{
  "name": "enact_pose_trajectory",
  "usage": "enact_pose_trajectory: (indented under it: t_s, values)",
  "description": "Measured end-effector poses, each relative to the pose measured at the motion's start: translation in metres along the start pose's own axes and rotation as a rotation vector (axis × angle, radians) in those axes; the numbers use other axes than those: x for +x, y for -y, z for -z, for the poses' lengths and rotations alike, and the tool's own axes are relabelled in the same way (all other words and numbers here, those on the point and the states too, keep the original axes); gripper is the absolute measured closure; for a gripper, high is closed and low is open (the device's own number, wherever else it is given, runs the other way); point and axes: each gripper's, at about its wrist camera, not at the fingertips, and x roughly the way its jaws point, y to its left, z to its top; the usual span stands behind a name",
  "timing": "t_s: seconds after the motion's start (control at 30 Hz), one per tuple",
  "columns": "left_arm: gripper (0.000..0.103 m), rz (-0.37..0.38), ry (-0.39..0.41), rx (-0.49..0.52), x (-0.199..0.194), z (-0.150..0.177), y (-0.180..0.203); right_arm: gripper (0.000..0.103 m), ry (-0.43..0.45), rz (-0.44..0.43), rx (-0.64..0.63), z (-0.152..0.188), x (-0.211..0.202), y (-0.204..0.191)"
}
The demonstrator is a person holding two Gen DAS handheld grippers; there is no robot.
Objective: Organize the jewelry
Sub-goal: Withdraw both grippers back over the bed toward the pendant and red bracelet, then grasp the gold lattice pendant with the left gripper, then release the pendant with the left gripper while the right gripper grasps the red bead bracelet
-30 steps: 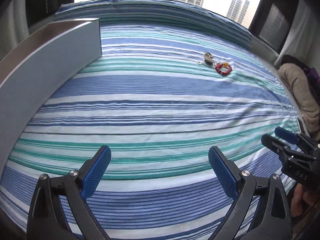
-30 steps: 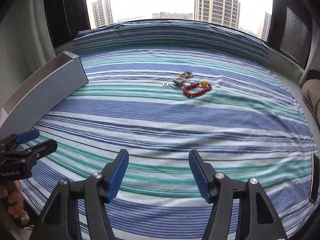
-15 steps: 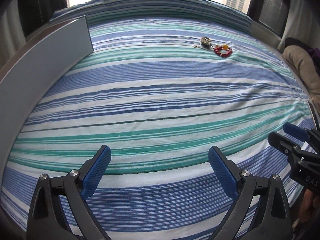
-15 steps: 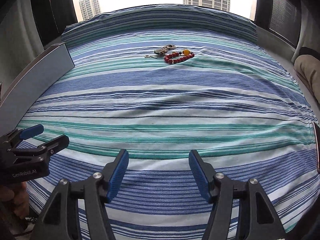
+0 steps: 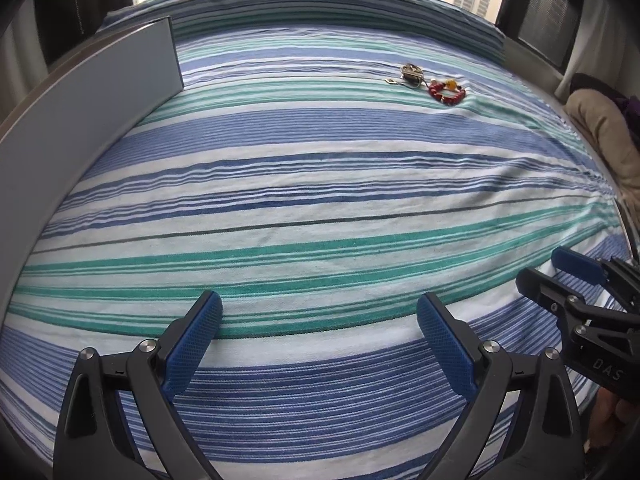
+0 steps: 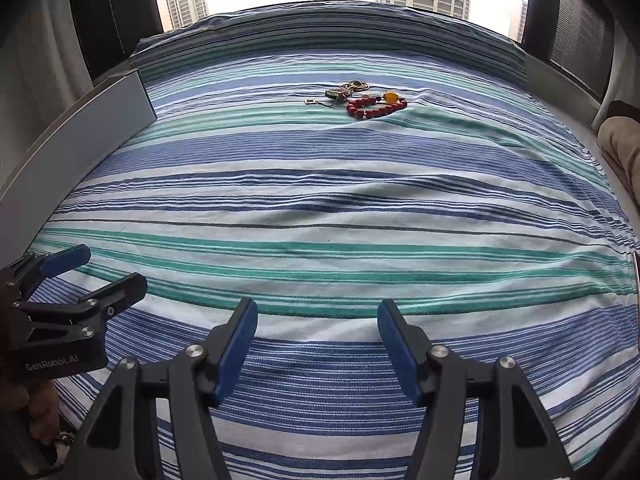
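A red bead bracelet (image 6: 376,107) with an orange bead lies on the striped bed cover, far ahead; it also shows in the left wrist view (image 5: 447,91). A small tangle of metal jewelry (image 6: 344,91) lies just left of it, seen too in the left wrist view (image 5: 411,73). My left gripper (image 5: 319,316) is open and empty, low over the near edge of the bed. My right gripper (image 6: 318,320) is open and empty, beside it to the right. Both are far from the jewelry.
A long grey box (image 5: 80,120) lies along the left side of the bed, also in the right wrist view (image 6: 76,140). A beige cushion (image 5: 604,128) sits at the right edge. Windows stand behind the bed.
Both grippers have shifted a little over the near edge of the bed, and the jewelry sits at a slightly different spot in each view. Both stay open and empty.
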Motion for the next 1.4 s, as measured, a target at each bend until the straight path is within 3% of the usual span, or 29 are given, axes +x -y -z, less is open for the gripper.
enact_pose_trajectory:
  t_s: [0.17,0.27,0.37,0.47,0.57,0.67,0.73,0.8,0.9,0.93,0.97,1.13,1.27,1.4]
  values:
    - [0.005,0.03,-0.007,0.058,0.006,-0.023,0.005,0.039,0.002,-0.006,0.027,-0.001,0.005,0.006]
    - [0.005,0.051,0.034,0.106,0.004,-0.065,0.011,0.039,0.01,-0.008,0.043,-0.002,0.006,0.013]
    - [0.005,0.128,0.08,0.134,0.008,-0.117,0.021,0.039,0.022,-0.004,0.059,-0.002,0.005,0.02]
    - [0.005,0.18,0.081,0.173,0.032,-0.166,0.043,0.039,0.028,-0.011,0.082,-0.002,0.004,0.027]
    - [0.006,0.23,0.025,0.167,0.07,-0.204,0.069,0.039,0.035,-0.019,0.092,-0.002,0.004,0.03]
    - [0.009,0.21,0.018,0.152,0.104,-0.225,0.088,0.039,0.038,-0.032,0.095,-0.002,0.003,0.03]
    - [0.013,0.196,0.009,0.144,0.123,-0.231,0.098,0.039,0.039,-0.045,0.096,-0.001,0.002,0.031]
    - [0.024,0.182,-0.006,0.138,0.137,-0.233,0.105,0.039,0.04,-0.054,0.096,0.001,0.0,0.033]
    - [0.049,0.176,0.004,0.13,0.145,-0.23,0.11,0.039,0.046,-0.06,0.094,0.002,-0.001,0.035]
    - [0.068,0.192,-0.002,0.135,0.148,-0.229,0.112,0.039,0.048,-0.062,0.096,0.002,-0.002,0.036]
    - [0.074,0.187,-0.001,0.151,0.149,-0.226,0.115,0.039,0.05,-0.066,0.099,0.002,-0.002,0.036]
    - [0.075,0.191,0.028,0.145,0.122,-0.208,0.098,0.039,0.054,-0.07,0.117,0.003,-0.009,0.039]
    - [0.075,0.215,0.038,0.114,0.075,-0.18,0.057,0.039,0.071,-0.066,0.135,0.003,-0.014,0.043]
    - [0.075,0.171,0.029,0.095,0.028,-0.131,0.004,0.039,0.07,-0.077,0.138,0.001,-0.016,0.04]
